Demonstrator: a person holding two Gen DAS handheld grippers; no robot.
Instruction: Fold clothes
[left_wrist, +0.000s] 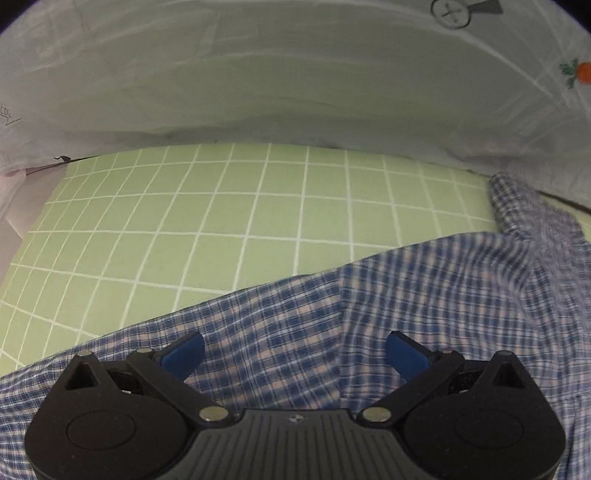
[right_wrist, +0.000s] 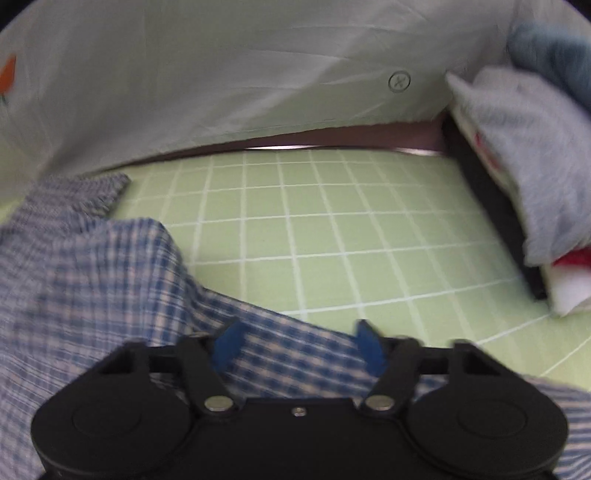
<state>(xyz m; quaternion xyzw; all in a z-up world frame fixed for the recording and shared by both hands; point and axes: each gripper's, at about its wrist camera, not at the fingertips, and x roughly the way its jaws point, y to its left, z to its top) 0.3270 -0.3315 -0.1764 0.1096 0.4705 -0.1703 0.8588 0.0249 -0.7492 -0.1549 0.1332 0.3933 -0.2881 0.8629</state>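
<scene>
From the left wrist, the left tongs (left_wrist: 294, 354) tip downward over the checked shirt (left_wrist: 369, 306). The two blue fingertips (left_wrist: 184, 354) stand far apart, so these tongs are open. The shirt lies under and between them, but the tips do not press it. Past the shirt is the green mat with white lines (left_wrist: 221, 221), and beyond that a white cloth (left_wrist: 277, 81).

From the right wrist, the right tongs (right_wrist: 297, 347) also tip downward. Their blue tips stand apart with the shirt (right_wrist: 92, 277) between them; nothing is squeezed. Off to the right of these tongs sits a pile of folded clothes (right_wrist: 524, 177).
</scene>
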